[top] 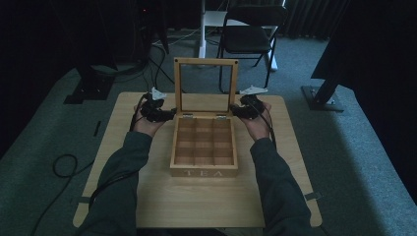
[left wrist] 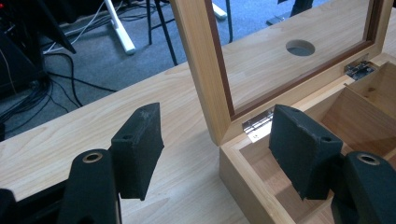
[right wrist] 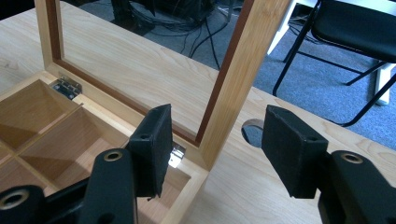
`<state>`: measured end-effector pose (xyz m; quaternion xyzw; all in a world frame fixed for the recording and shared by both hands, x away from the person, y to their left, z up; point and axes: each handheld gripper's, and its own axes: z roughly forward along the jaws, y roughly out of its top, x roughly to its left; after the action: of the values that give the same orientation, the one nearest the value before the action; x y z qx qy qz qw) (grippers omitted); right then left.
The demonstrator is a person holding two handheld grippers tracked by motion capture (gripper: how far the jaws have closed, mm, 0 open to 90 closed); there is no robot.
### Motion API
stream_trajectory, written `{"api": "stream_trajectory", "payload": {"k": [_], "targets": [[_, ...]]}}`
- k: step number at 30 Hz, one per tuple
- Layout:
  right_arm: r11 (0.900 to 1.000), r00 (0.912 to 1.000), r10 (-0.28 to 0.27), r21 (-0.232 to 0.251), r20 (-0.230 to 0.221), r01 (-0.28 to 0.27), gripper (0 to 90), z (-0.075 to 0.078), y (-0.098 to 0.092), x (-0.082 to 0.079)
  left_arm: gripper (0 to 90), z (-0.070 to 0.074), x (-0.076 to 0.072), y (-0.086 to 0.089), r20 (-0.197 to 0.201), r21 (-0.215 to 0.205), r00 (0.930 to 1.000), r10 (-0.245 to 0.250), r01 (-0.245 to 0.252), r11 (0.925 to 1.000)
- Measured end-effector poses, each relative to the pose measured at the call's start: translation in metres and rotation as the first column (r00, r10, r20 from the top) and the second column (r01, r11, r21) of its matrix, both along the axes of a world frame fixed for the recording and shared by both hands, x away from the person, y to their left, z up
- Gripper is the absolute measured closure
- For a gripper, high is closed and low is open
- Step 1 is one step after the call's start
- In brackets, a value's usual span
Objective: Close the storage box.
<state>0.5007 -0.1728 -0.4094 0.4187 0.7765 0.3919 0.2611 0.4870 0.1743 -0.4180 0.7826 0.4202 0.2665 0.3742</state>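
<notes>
Pale wood fills the centre of the high view: a tea box (top: 204,147) sits mid-table (top: 196,201), its glass-paned lid (top: 206,86) standing upright at the far edge, long side running left to right across the frame. I hold my left gripper (top: 169,115) just beside the lid's lower left corner and my right gripper (top: 235,111) just beside its lower right, each about equally near. In the left gripper view my jaws stand spread, straddling the lid's post and the box's back corner without touching. In the right gripper view the jaws also stand apart, the lid's other post between them, nothing pinched. The box's compartments, a grid of small wooden cells, look empty. Closing the lid, I judge, means tipping it toward the frame's bottom.
</notes>
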Motion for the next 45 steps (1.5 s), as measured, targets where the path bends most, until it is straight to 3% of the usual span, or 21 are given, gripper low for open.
{"api": "stream_trajectory", "payload": {"k": [16,20,32,41,45], "targets": [[1.000,1.0000,0.003,0.009,-0.001,-0.003,42.6,0.004,0.004,0.014,35.0,0.004,0.007,-0.005,-0.007,0.019,1.0000,-0.002,0.002,0.9998],[1.000,0.9998,-0.002,0.011,-0.021,0.002,40.6,0.003,0.004,0.021,35.0,0.003,0.011,-0.007,-0.017,0.032,0.9999,0.000,0.000,0.9995],[0.999,0.9989,-0.009,0.050,-0.046,0.011,40.6,0.001,0.009,0.041,35.1,0.000,0.017,-0.002,-0.038,0.022,0.9991,0.020,-0.019,0.9996],[0.998,0.9994,0.001,0.070,-0.034,0.001,42.9,0.007,0.010,0.051,36.3,0.001,0.023,-0.004,-0.051,0.000,0.9984,0.026,-0.026,0.9997],[0.999,0.9996,0.013,0.052,-0.026,-0.011,43.3,0.009,0.012,0.056,36.9,-0.001,0.025,-0.004,-0.061,0.003,0.9976,0.032,-0.031,0.9995]]}}
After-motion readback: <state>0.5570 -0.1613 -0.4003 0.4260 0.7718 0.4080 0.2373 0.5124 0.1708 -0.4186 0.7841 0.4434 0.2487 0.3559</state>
